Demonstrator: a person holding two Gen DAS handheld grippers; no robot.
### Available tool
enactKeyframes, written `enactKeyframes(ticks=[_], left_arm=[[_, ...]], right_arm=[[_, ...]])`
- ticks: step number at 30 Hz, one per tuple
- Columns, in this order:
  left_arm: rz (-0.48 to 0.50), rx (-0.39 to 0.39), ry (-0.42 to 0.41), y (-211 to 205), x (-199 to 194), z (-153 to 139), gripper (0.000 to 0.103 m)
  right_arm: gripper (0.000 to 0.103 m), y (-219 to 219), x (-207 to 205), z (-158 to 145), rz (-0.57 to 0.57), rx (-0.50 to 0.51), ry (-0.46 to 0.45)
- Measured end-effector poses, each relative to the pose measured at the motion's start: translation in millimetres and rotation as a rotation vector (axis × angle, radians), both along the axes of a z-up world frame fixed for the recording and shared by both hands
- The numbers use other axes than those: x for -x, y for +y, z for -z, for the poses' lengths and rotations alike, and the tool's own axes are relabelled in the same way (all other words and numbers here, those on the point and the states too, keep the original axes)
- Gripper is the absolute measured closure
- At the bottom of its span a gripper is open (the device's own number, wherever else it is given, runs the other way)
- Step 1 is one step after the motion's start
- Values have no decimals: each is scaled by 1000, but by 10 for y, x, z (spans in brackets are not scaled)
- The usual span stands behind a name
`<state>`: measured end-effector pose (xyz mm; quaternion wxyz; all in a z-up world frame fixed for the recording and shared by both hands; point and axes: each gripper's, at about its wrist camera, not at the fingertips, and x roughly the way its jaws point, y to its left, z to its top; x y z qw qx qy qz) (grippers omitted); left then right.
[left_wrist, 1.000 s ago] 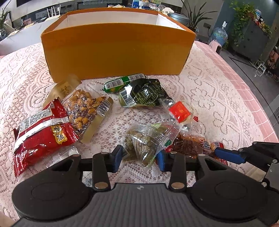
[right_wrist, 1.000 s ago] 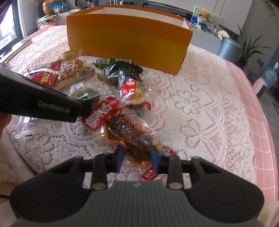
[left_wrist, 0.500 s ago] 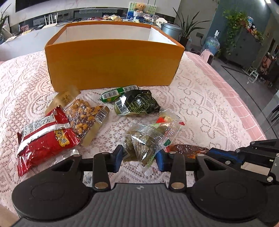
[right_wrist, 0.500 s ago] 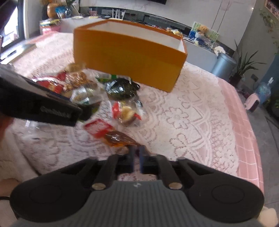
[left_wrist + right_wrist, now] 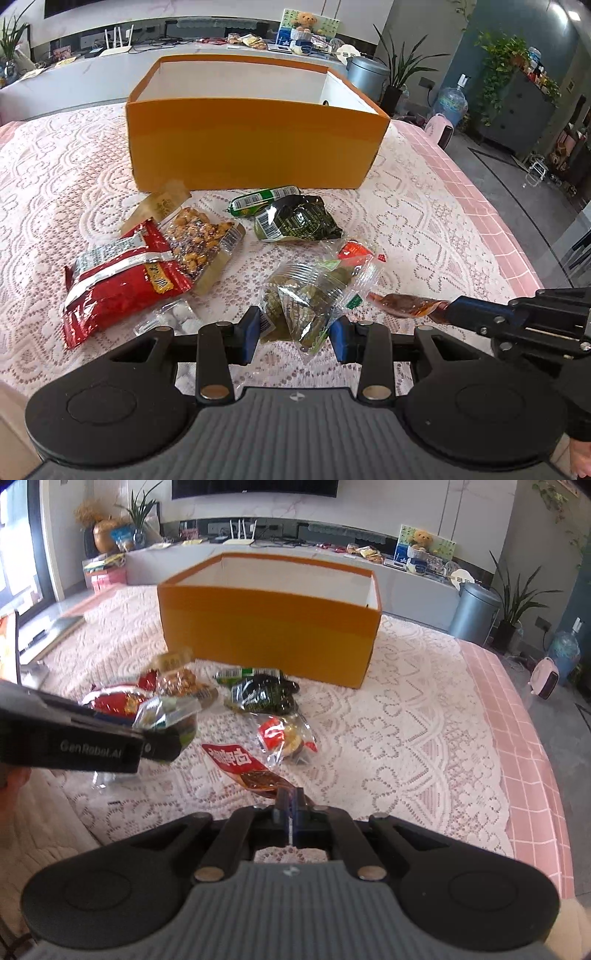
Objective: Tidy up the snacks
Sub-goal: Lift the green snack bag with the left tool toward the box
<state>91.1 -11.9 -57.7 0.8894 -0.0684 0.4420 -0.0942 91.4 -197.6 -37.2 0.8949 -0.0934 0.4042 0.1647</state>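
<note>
left hand-held gripper [image 5: 293,328] clamps a clear packet of green snacks [image 5: 314,295], lifted above the lace-covered bench [image 5: 424,229]; right hand-held gripper [image 5: 290,806], jaws together, pinches a brown meat packet [image 5: 255,775]; orange box [image 5: 255,151] stands behind.

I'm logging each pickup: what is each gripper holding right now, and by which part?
Left gripper: the clear green-snack packet, across its lower end. Right gripper: the brown meat-snack packet, pinched at its near end.

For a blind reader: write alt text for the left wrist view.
The left gripper holds a clear packet of green snacks above a lace-covered table. At right, the right gripper grips a brown meat packet. More snack packets lie before an open orange box.
</note>
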Motion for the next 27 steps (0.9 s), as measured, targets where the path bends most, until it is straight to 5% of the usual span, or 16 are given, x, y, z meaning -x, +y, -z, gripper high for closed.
enactKeyframes(ticks=[16,27], left_arm=[[1,-19,-112,79,150,-614,60],[-15,-71,-227,168,-214,-1046,60]], right_arm=[[103,44,240,-578,-53,-16,-128],[103,103,-166,-990,-84,-9,-261]])
